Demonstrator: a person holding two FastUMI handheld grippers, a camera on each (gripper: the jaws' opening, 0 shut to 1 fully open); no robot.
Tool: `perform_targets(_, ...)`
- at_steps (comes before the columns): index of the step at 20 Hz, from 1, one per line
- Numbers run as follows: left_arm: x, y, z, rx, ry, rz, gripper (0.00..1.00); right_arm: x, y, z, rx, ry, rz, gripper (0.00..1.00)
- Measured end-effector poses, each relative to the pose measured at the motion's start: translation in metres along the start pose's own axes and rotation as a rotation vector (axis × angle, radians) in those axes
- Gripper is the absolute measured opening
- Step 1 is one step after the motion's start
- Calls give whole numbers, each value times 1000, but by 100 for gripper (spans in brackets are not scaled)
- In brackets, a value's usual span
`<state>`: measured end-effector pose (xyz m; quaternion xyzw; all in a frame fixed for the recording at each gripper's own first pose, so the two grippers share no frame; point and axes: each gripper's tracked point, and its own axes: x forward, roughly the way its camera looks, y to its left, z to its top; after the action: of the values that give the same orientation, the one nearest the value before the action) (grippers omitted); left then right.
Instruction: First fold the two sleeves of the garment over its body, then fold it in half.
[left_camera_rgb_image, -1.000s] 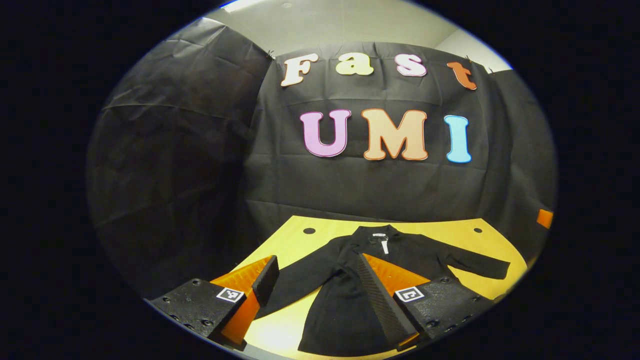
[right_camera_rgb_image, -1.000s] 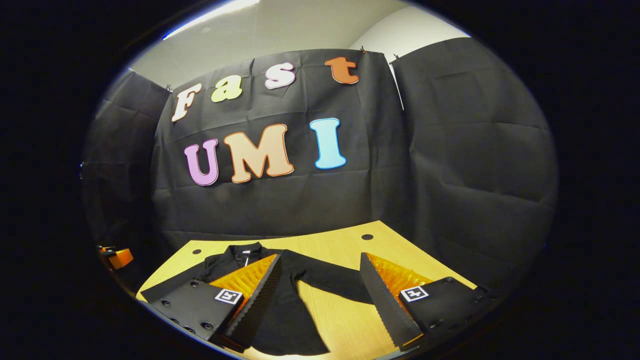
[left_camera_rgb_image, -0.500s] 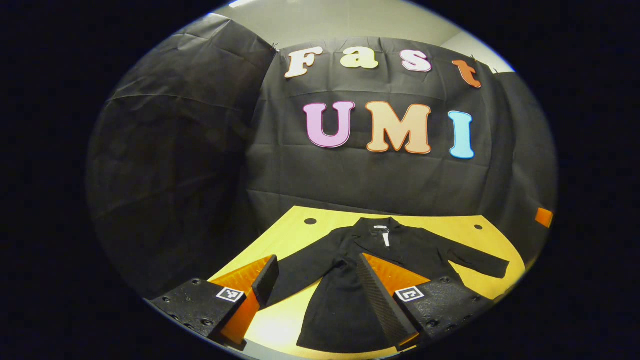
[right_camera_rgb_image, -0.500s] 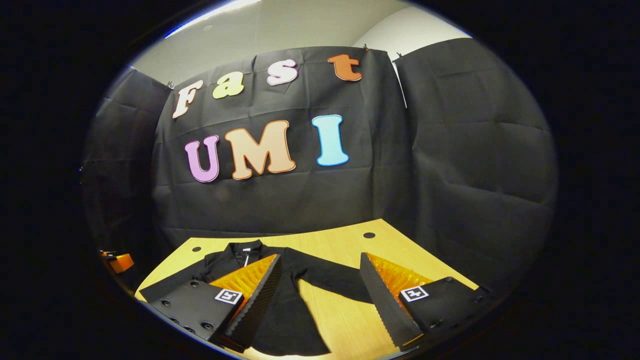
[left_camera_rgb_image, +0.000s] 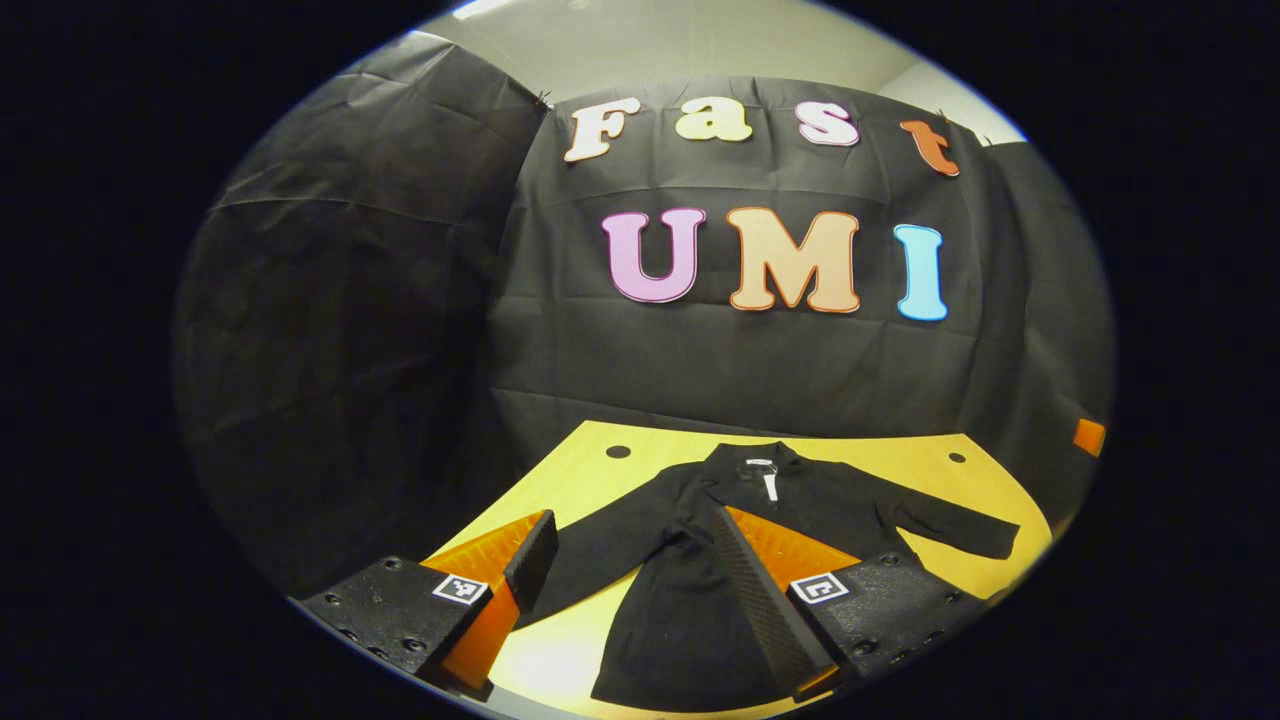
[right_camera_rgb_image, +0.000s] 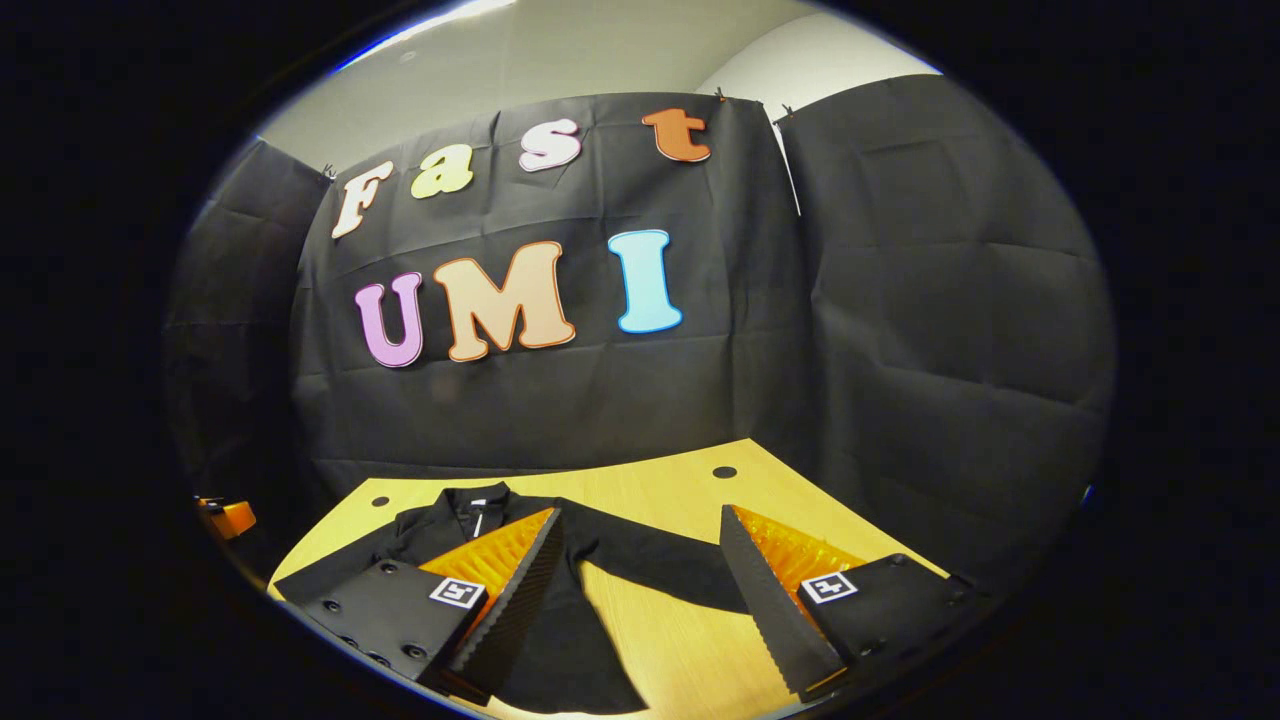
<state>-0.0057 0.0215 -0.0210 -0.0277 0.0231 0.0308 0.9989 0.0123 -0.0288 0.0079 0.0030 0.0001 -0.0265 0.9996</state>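
- In the left gripper view, the left gripper (left_camera_rgb_image: 628, 560) has its fingers (left_camera_rgb_image: 531, 557) spread wide apart, with nothing between them but the scene beyond; they hang above the near part of the counter (left_camera_rgb_image: 590, 478), and whether they touch anything cannot be told.
- Seen between and behind those fingers lies the black garment (left_camera_rgb_image: 690, 610), spread flat on the counter with its collar (left_camera_rgb_image: 752, 462) toward the far cloth wall and its hem toward the camera.
- The sleeve on the left of that view (left_camera_rgb_image: 610, 545) runs out at a slant toward the left finger's tip; the sleeve on the right of that view (left_camera_rgb_image: 955, 528) stretches out toward the counter's right edge. Both lie flat, away from the body, not folded over it.
- A small white tag (left_camera_rgb_image: 769, 485) shows just below the collar.
- In the right gripper view, the right gripper (right_camera_rgb_image: 640, 575) likewise has its fingers (right_camera_rgb_image: 760, 590) held well apart, gripping nothing.
- There the garment (right_camera_rgb_image: 570, 640) sits to the left, partly behind the left finger, and one sleeve (right_camera_rgb_image: 655, 570) crosses the gap between the two fingers, reaching toward the right finger.
- The counter (right_camera_rgb_image: 680, 490) is pale wood with small dark round holes (right_camera_rgb_image: 724, 471) near its far corners.
- A small orange object (right_camera_rgb_image: 232, 518) shows at the far left edge of the right gripper view, off the counter; what it is cannot be made out.
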Motion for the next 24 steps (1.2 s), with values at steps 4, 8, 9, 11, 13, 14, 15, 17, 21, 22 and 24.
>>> perform_targets(4, -1, -4, -1, 4, 4, -1, 93, 3, -10, 0, 5, 3, -12, 99)
perform_targets(8, -2, -4, -1, 5, 7, 10, 93, 9, -22, 0, -4, 3, -22, 98)
perform_targets(9, -4, -3, -1, 6, 7, 15, 93, 12, -25, -1, -8, 4, -24, 98)
perform_targets(11, -6, -4, -2, 11, 6, 21, 94, 22, -36, -5, -30, 12, -32, 99)
perform_targets(13, -9, -5, -2, 24, 6, 28, 93, 32, -50, -10, -51, 27, -46, 98)
perform_targets(14, -11, -5, -2, 31, 5, 33, 93, 37, -55, -11, -49, 33, -42, 98)
perform_targets(15, -12, -4, -3, 36, 6, 38, 93, 44, -58, -13, -45, 40, -40, 99)
perform_targets(17, -16, -5, -5, 42, 12, 49, 93, 56, -68, -18, -39, 56, -44, 96)
perform_targets(21, -23, -3, -6, 42, 16, 74, 93, 87, -93, -36, -13, 98, -66, 96)
perform_targets(22, -24, -2, -6, 43, 16, 82, 93, 96, -100, -45, -3, 117, -74, 99)
perform_targets(24, -26, 1, -6, 51, 16, 102, 93, 113, -114, -66, 4, 172, -92, 99)
